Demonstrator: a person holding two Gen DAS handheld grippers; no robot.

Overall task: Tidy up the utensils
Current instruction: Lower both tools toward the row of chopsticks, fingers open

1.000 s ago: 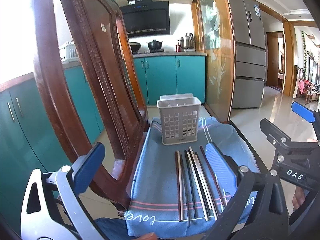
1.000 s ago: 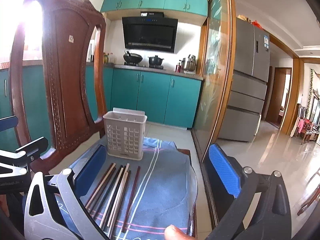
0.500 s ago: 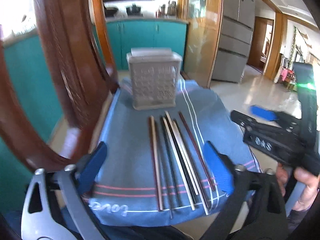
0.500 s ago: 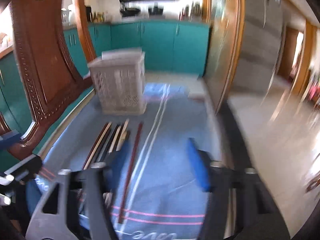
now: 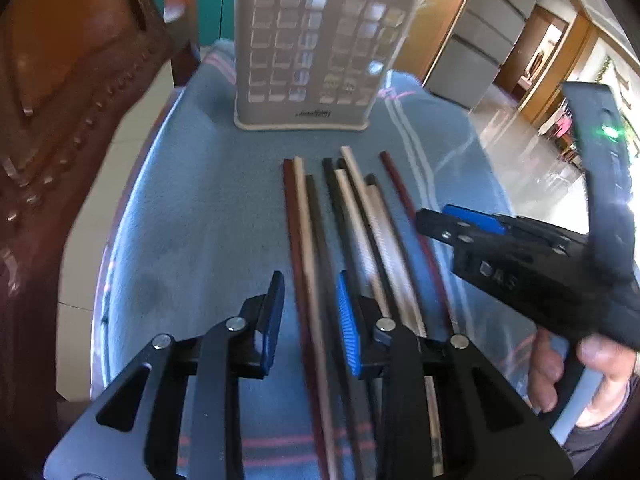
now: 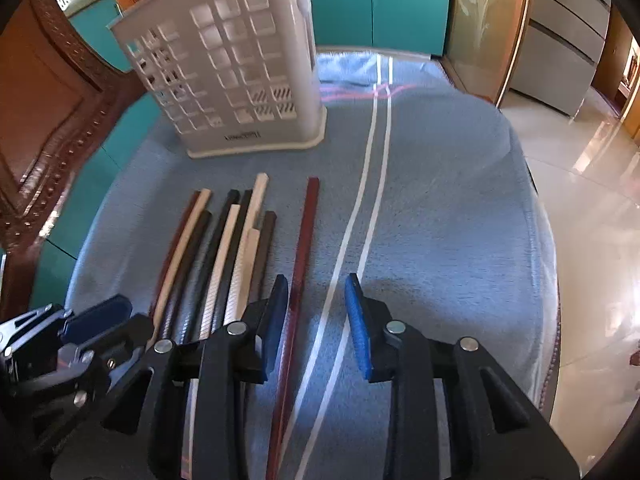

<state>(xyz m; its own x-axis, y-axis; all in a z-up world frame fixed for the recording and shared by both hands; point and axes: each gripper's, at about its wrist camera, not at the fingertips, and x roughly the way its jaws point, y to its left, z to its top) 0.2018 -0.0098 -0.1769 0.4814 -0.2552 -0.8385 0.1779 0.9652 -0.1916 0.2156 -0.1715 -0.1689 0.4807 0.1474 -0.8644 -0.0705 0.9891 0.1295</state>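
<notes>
Several chopsticks [image 5: 352,216] in dark red, cream and black lie side by side on a blue towel [image 5: 192,216], below a grey perforated utensil basket [image 5: 316,56]. My left gripper [image 5: 310,320] is partly open, low over the towel, its jaws either side of the leftmost dark red and cream chopsticks [image 5: 302,240]. My right gripper [image 6: 316,320] is partly open, straddling the lone dark red chopstick [image 6: 304,248] at the right of the row [image 6: 224,248]. The basket [image 6: 236,76] stands behind. Neither gripper holds anything.
The towel [image 6: 440,208] covers a wooden chair seat. The chair's carved backrest [image 5: 60,92] rises on the left. The seat edge drops to a tiled floor [image 6: 592,184] on the right. Teal cabinets [image 6: 380,4] and a fridge [image 5: 480,36] stand behind.
Both grippers have dropped down and forward onto the chopsticks and narrowed their jaws. The basket now looms much closer in both views.
</notes>
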